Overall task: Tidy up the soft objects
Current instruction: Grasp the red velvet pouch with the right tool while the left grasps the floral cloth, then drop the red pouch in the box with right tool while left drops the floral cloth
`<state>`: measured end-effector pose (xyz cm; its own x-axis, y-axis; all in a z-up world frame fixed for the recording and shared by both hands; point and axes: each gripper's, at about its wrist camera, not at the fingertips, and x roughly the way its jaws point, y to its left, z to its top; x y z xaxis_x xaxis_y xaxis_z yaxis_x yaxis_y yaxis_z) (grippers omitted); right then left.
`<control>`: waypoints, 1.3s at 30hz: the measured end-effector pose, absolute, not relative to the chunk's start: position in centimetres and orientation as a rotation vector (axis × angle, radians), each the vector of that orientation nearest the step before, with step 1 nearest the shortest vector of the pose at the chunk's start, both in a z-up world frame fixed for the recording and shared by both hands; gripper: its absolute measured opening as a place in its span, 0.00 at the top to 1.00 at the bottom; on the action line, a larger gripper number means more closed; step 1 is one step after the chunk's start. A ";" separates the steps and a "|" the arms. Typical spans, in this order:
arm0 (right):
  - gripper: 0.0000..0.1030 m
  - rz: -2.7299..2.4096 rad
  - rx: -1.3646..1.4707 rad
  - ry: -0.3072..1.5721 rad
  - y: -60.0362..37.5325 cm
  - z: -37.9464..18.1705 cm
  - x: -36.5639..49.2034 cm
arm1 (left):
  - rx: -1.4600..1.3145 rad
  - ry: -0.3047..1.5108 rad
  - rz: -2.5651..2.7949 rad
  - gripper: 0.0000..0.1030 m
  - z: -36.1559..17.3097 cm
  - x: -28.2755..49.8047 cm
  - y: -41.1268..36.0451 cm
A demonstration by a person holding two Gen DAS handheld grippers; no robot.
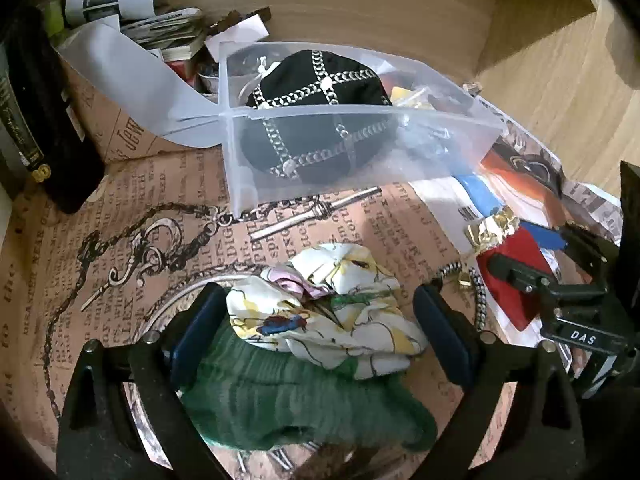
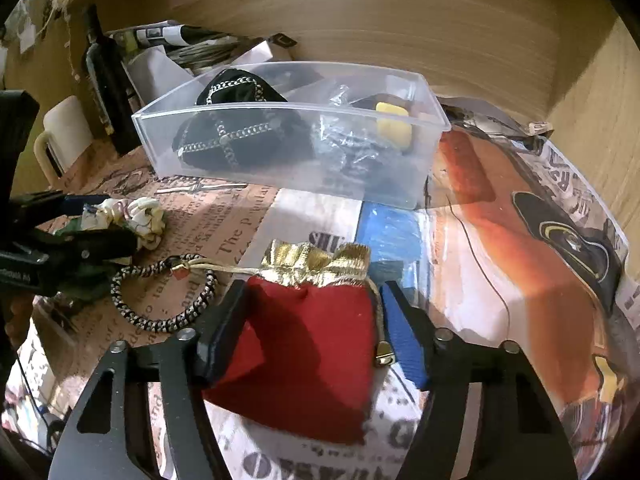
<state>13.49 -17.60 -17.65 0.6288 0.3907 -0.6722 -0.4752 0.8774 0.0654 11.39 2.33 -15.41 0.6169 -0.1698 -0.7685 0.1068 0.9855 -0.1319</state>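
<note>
Green fabric (image 1: pixel 304 404) lies nearest the left camera, under a floral scrunchie (image 1: pixel 324 312), both between the spread fingers of the left gripper (image 1: pixel 320 332). Its jaws stand apart, and whether the pads touch the cloth is unclear. Between the right gripper's (image 2: pixel 312 320) blue pads sits a red pouch (image 2: pixel 308 352) with a gold top; the left pad presses its side, the right pad is just beside it, so a firm clamp cannot be confirmed. Near the pouch lies a braided cord loop (image 2: pixel 168 300). Everything rests on newsprint paper (image 1: pixel 192 200) covering the table. Farther back stands a clear bin (image 2: pixel 288 132) holding a black pouch (image 2: pixel 236 124) with chain trim and a yellow item (image 2: pixel 394 124). Behind it are a dark bottle (image 2: pixel 108 80) and papers (image 1: pixel 116 0).
</note>
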 end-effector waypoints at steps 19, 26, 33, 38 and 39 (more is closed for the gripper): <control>0.90 0.474 -0.050 0.647 -18.9 -16.1 13.0 | -0.093 0.796 -0.141 0.85 -13.2 11.0 3.6; 0.90 0.458 -0.029 0.572 -19.9 -14.0 12.5 | -0.087 0.693 -0.150 0.86 -10.1 9.7 3.0; 0.90 0.466 -0.024 0.476 -20.1 -11.0 12.2 | -0.092 0.564 -0.159 0.86 -6.1 9.6 2.4; 0.90 0.472 -0.009 0.413 -20.0 -9.0 12.8 | -0.095 0.507 -0.152 0.86 -4.1 10.4 2.3; 0.90 0.474 -0.003 0.399 -19.9 -8.6 13.0 | -0.095 0.498 -0.148 0.86 -3.7 10.7 2.4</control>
<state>13.03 -19.89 -8.58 0.8142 0.4437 -0.3745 -0.4448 0.8912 0.0890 10.69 2.35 -3.71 0.8680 -0.1646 -0.4686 0.1182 0.9848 -0.1270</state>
